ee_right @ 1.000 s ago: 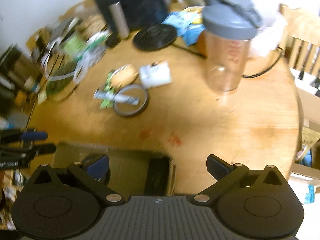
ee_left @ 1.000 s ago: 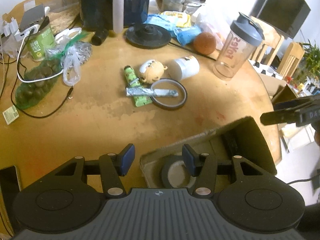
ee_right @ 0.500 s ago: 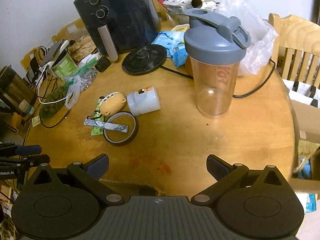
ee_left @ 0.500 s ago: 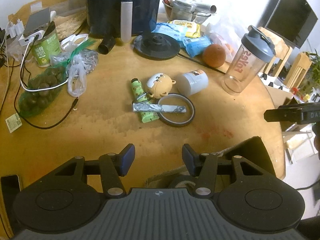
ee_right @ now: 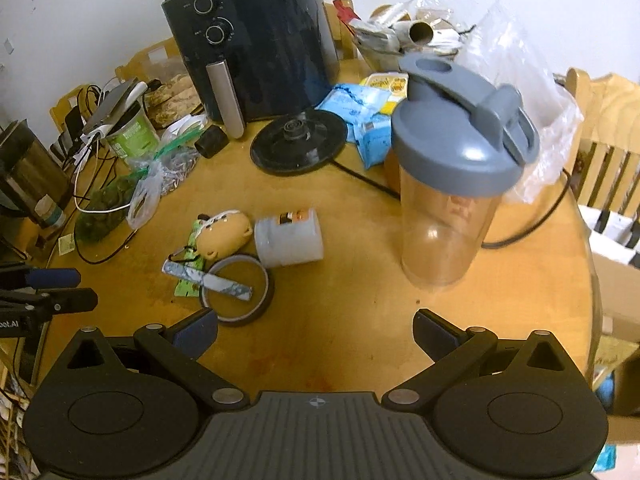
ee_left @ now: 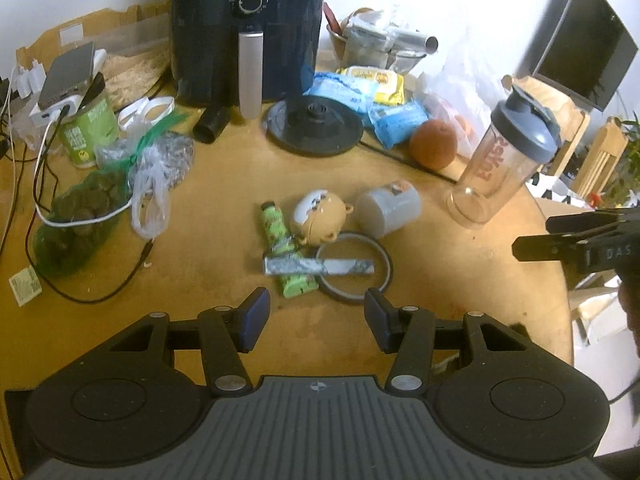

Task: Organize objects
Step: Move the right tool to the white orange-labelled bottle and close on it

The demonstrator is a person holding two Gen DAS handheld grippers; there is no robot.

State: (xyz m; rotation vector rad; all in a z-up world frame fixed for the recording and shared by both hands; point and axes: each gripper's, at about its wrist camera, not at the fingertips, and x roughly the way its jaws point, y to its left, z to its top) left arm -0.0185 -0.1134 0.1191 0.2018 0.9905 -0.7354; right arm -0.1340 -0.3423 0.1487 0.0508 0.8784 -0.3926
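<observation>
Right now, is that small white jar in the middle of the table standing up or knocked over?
Knocked over. The white jar lies on its side on the table, beside the bear-shaped toy.

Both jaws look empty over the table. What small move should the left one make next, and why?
Probably ease the left gripper forward and down toward the tape ring, the nearest item of the loose cluster ahead. Its jaws stand open with nothing between them. A silver stick lies across the ring and the green tube, so it may need lifting first.
</observation>
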